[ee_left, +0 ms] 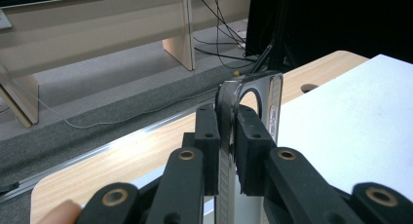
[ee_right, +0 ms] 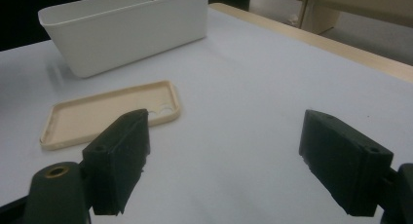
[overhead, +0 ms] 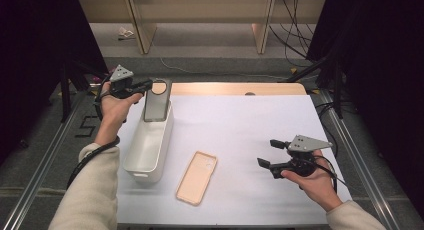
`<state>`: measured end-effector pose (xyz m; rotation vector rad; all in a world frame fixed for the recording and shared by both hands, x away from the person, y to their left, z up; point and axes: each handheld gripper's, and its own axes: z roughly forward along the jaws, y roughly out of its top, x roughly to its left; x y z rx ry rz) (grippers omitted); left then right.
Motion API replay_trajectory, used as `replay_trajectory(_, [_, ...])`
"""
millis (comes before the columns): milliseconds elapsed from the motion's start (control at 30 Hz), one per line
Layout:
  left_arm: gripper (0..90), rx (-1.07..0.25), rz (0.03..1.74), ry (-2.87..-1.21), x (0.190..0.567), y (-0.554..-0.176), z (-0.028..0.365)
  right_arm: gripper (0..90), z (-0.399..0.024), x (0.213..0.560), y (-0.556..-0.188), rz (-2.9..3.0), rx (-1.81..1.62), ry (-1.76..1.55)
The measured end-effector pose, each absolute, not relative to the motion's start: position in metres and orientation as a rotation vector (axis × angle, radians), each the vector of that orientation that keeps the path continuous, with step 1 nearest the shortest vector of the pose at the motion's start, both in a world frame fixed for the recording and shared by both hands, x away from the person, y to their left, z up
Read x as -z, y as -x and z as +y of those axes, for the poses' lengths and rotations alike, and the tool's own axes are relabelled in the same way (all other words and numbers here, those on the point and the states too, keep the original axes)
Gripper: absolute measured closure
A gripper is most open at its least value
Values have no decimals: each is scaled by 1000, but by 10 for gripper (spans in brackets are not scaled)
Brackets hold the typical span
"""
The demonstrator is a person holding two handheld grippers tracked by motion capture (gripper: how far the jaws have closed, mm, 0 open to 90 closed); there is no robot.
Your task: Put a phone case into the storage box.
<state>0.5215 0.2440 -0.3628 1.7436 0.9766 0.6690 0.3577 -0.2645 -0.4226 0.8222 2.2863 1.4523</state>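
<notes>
From the high view, the left gripper (overhead: 146,84) holds a dark phone case (overhead: 157,101) upright over the far end of a white bin (overhead: 141,162) at the left of the table (overhead: 250,125). The left gripper view adds the detail: the black pads (ee_left: 208,136) are clamped on the case's thin edge, which looks glossy and rubbery, with a large round camera cutout near its top. The right gripper (overhead: 267,154) hovers above the near right of the white sheet, its jaws wide apart with nothing between them. Its own view shows a beige phone case (ee_right: 109,114) lying open side up, matte and soft-cornered, just near the smooth plastic bin. No writing is readable anywhere.
</notes>
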Motion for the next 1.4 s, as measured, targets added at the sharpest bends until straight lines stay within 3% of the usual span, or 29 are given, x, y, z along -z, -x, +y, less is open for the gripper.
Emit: replay_trajectory(1400, [784, -628, 1073, -1789, 387, -539, 252, 195, -265, 423, -358, 2290, -1448, -820])
